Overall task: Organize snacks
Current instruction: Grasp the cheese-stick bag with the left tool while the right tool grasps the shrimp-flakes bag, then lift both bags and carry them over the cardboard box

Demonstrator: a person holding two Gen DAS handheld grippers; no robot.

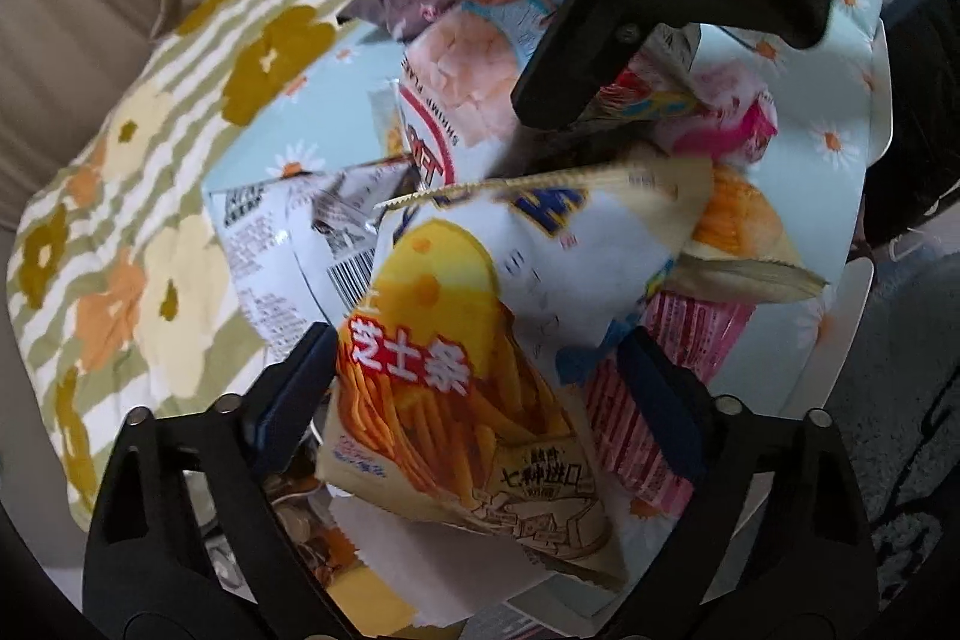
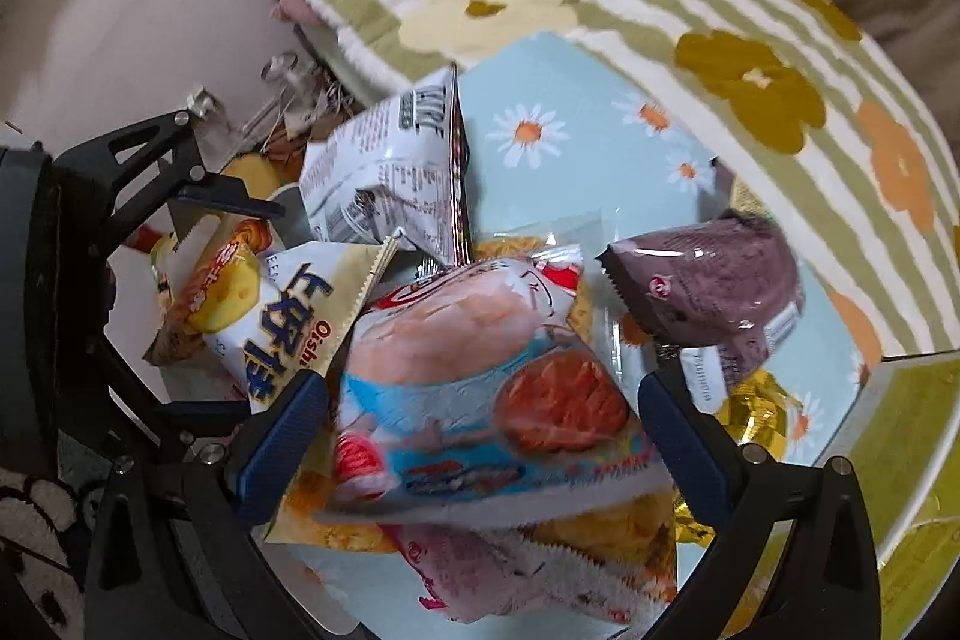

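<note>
Left wrist view: on the daisy-print box [image 1: 840, 172], beside the flowered quilt [image 1: 150, 220], lies a heap of snacks. The left gripper [image 1: 474, 370] stands with jaws open astride the cheese-stick bag [image 1: 456, 340], long axis running away from the camera. Whether the pads press it I cannot tell. The right gripper [image 2: 480, 412] straddles the shrimp-chip bag [image 2: 480, 370], jaws open.
</note>
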